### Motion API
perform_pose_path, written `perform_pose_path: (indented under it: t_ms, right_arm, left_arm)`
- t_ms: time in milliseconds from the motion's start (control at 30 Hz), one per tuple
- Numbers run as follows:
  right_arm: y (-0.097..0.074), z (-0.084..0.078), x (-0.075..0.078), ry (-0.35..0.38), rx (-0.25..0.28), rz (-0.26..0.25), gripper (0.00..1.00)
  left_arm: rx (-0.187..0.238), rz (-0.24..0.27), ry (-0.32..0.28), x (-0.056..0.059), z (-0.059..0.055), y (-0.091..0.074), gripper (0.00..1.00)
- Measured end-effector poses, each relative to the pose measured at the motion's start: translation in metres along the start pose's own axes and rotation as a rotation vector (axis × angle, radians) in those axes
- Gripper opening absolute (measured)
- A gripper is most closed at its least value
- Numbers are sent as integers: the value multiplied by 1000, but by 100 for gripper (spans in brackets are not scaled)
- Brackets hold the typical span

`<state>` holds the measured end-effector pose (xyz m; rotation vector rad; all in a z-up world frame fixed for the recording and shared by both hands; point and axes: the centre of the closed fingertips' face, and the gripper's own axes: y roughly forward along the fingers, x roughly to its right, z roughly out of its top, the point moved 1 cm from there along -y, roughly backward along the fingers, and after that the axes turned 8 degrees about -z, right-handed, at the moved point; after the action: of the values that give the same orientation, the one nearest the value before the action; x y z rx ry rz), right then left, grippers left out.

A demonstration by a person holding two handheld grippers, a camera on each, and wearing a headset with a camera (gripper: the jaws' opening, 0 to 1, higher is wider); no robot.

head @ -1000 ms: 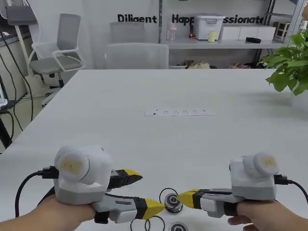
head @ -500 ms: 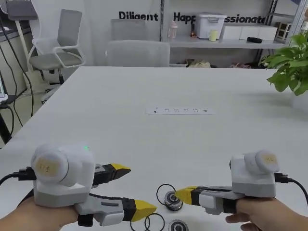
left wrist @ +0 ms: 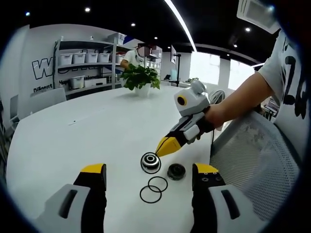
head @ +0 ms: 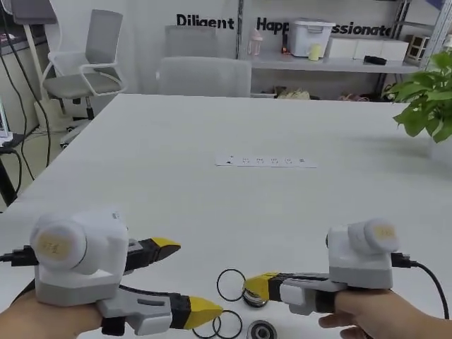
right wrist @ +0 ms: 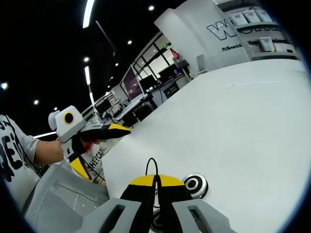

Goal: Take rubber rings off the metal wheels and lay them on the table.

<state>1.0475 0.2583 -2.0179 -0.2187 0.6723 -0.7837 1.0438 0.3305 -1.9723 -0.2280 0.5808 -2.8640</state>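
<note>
My right gripper (head: 256, 286) is shut on a thin black rubber ring (head: 231, 284) that stands out to the left of its yellow tips. In the right gripper view the ring (right wrist: 151, 168) loops up from the shut gripper (right wrist: 156, 182). A metal wheel (head: 253, 299) sits just under those tips, also seen as wheel (right wrist: 195, 184). A second wheel (head: 261, 330) lies nearer me. Two loose rings (head: 226, 325) lie flat on the white table (head: 233, 212). My left gripper (head: 185, 277) hovers open at the left, holding nothing, with the wheel (left wrist: 150, 162) and loose rings (left wrist: 154, 189) ahead of its jaws.
A flush socket strip (head: 265, 162) sits mid-table. A potted plant (head: 427, 99) stands at the far right edge. Grey chairs (head: 201, 74) and a shelf with boxes (head: 311, 39) stand behind the table. The wheels lie close to the near table edge.
My left gripper has drawn back to the left, away from the wheels. The right gripper has shifted a little left, and the ring it holds now stands left of the wheel.
</note>
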Motion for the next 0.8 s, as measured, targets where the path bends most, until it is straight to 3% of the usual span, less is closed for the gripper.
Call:
perform_pose_path:
  t_ms: [433, 800]
  right_arm:
    - [8, -5, -10, -3, -15, 14, 0]
    - [14, -16, -8, -13, -55, -6, 0]
  left_arm:
    - [1, 23, -10, -1, -5, -11, 75]
    - [-18, 38, -16, -2, -17, -19, 76]
